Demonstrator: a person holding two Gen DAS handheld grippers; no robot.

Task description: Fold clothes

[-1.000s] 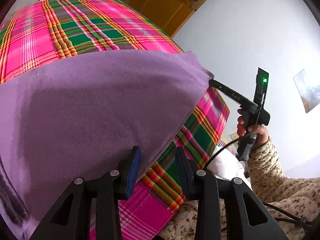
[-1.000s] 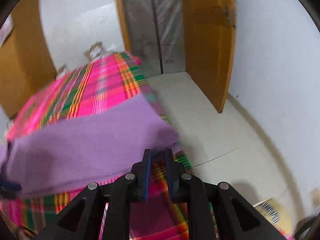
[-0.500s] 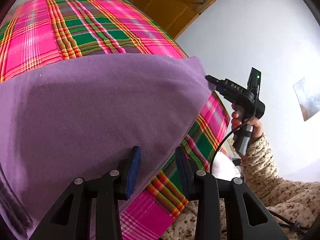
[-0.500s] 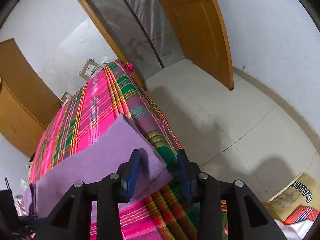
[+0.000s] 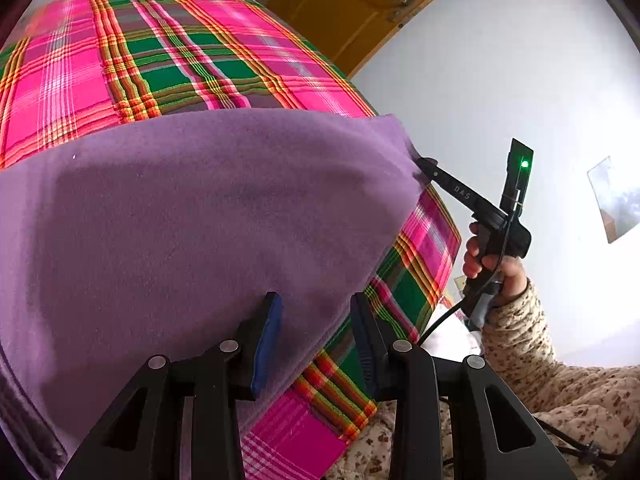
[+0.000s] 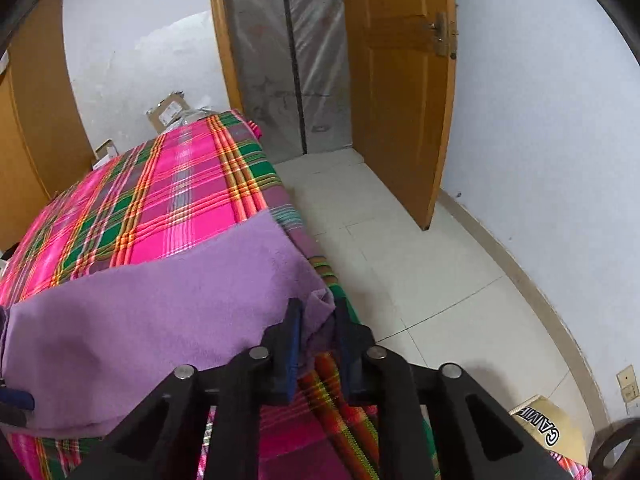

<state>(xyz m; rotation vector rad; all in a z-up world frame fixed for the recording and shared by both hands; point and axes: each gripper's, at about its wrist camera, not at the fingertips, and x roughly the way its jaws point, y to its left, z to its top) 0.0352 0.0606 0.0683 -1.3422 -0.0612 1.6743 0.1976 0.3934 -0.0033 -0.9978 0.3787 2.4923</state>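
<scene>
A purple cloth point(image 5: 192, 216) lies spread over the near part of a bed with a pink and green plaid sheet point(image 5: 180, 60). My left gripper point(image 5: 316, 308) hovers over the cloth's near edge, jaws apart, with the edge running between its fingers and no pad pressing on it. My right gripper point(image 6: 316, 316) is closing on the cloth's right corner point(image 6: 320, 304), which bunches between its pads. In the left wrist view the right gripper point(image 5: 424, 164) meets that same corner at the bed's side, carried by a hand point(image 5: 480, 256).
A tiled floor point(image 6: 400, 260) runs along the bed's right side to an open wooden door point(image 6: 400, 100) and a plastic-covered doorway point(image 6: 288, 60). Cardboard boxes point(image 6: 172, 108) sit past the bed's far end. A patterned sleeve point(image 5: 540, 360) and a printed bag point(image 6: 540, 428) are near.
The right gripper was shut on the cloth's corner, stood open around it half a second ago, and has narrowed on it again. The left gripper and the cloth under it have not moved.
</scene>
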